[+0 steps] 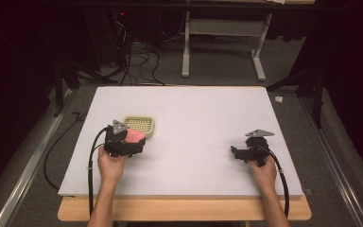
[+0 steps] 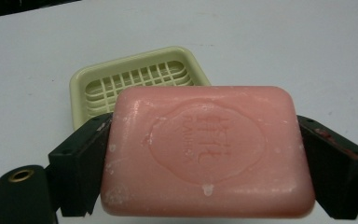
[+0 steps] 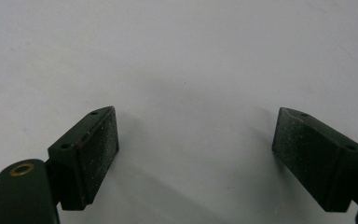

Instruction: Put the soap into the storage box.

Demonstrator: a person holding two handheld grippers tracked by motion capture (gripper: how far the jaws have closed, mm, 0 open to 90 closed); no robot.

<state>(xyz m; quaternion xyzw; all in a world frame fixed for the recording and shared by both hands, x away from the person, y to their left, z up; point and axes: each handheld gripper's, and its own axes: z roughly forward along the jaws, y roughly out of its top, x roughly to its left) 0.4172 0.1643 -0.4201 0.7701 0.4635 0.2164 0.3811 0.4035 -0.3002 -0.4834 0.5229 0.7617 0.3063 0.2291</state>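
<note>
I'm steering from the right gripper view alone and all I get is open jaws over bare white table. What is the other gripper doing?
Observer: The left gripper is shut on a pink soap bar, gripped by its two short ends.
Operator: Is there anywhere to put it down?
Observer: Yes, a pale green soap dish with a slotted grid floor sits just beyond the bar, and nothing lies in it.
Operator: And where am I relative to all that?
Observer: In the high view your right gripper is far across the table from the dish, with bare white surface between them.
</note>
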